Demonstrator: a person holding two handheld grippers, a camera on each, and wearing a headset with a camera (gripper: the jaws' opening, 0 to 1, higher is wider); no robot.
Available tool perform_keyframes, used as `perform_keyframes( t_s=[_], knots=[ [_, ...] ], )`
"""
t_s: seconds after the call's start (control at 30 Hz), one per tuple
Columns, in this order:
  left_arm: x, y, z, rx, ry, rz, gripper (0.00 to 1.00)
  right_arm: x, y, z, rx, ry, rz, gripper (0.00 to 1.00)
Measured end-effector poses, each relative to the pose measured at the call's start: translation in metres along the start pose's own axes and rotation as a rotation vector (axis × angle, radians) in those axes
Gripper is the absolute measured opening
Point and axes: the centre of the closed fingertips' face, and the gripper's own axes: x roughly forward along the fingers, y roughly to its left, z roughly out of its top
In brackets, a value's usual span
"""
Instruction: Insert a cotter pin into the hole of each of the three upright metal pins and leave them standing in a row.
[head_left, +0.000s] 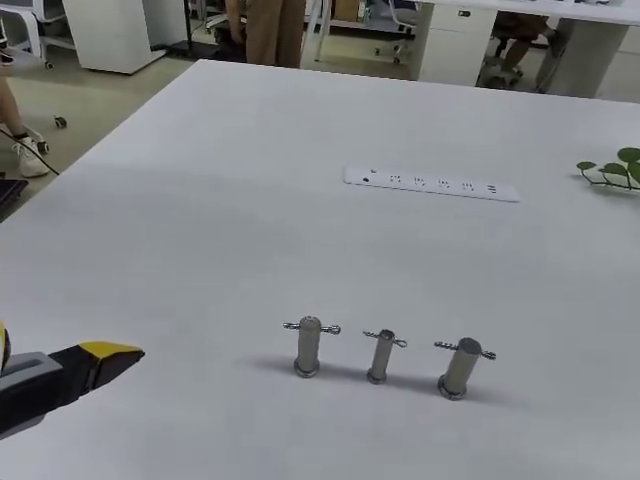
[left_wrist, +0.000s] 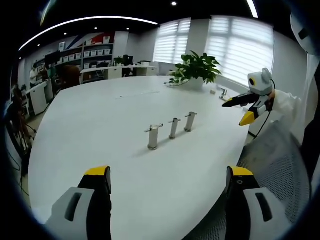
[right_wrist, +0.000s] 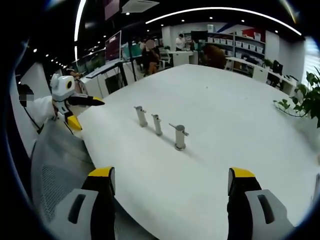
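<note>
Fingers apart, left gripper (right gripper too); pins well ahead.

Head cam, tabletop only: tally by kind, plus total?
metal pins, upright in a row: 3
cotter pins, one through each pin's top: 3
power strip: 1
plant, leaves at the right edge: 1
Total: 8

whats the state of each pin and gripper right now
left pin in head view, upright, cotter pin through its hole
middle pin, upright, cotter pin through
right pin, upright, cotter pin through
left gripper, open, holding nothing
right gripper, open, holding nothing
</note>
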Motion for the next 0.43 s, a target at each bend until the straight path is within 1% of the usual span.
perform_keyframes(
  t_s=[0.1,0.17,0.27,0.43],
  knots=[
    [0.001,0.002,0.001,0.017,-0.007,0.016,0.93,0.002,0.0,-0.002,-0.007,0.01,0.004,0.91],
    [0.001,0.004,0.001,0.016,-0.007,0.024,0.9,0.003,0.001,-0.003,-0.007,0.009,0.012,0.91],
    [0.004,0.007,-0.001,0.003,-0.014,0.036,0.92,0.005,0.001,-0.003,-0.011,0.007,0.016,0.91],
    [0.005,0.013,-0.005,-0.025,-0.012,0.057,0.94,0.006,-0.001,-0.004,-0.003,-0.006,0.015,0.91]
  ],
)
